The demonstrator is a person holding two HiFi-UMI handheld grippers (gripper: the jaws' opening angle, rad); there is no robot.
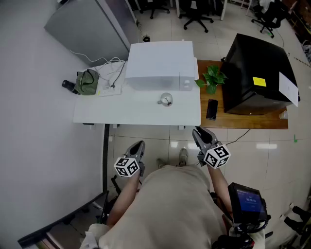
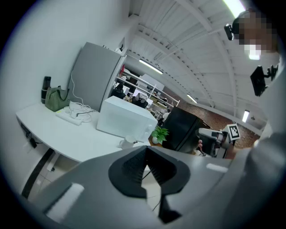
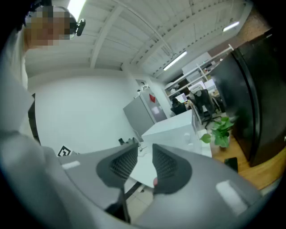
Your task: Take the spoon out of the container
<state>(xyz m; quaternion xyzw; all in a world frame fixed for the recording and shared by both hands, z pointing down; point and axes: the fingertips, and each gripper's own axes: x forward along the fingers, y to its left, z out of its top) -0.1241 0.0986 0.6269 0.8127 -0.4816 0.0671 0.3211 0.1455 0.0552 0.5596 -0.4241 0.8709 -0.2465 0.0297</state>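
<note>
Left gripper [image 2: 145, 153]: jaws brought together at the tips with nothing between them. It is held in the air over the floor, short of the white table's front edge, and touches nothing.
Right gripper [image 3: 145, 153]: jaws stand a narrow gap apart with nothing between the pads. It is in the air just short of the white table's front right corner and touches nothing.
Room: an office with a tiled floor [image 1: 272, 146], a plain white wall on the left and office chairs [image 1: 194, 14] at the back.
Grey cabinet [image 1: 87, 24]: stands behind the white table's back left corner.
White table [image 1: 136, 111]: directly ahead of the person, its top mostly bare along the front edge.
Black cabinet [image 1: 248, 68]: sits on the wooden table [image 1: 252, 120], which adjoins the white table's right edge.
White box [image 1: 158, 63]: fills the white table's back right part.
Green bag [image 1: 87, 81]: near the back left corner, with white cables [image 1: 114, 73] just beside it.
Plant [image 1: 212, 78]: at the wooden table's left edge, beside the white box.
Phone [image 1: 212, 109]: near the wooden table's front left corner.
Container [image 1: 164, 98]: a small cup on the white table, right of the middle and just in front of the white box, well apart from both grippers.
Spoon [image 1: 168, 101]: in the container, its thin dark handle showing above the rim.
</note>
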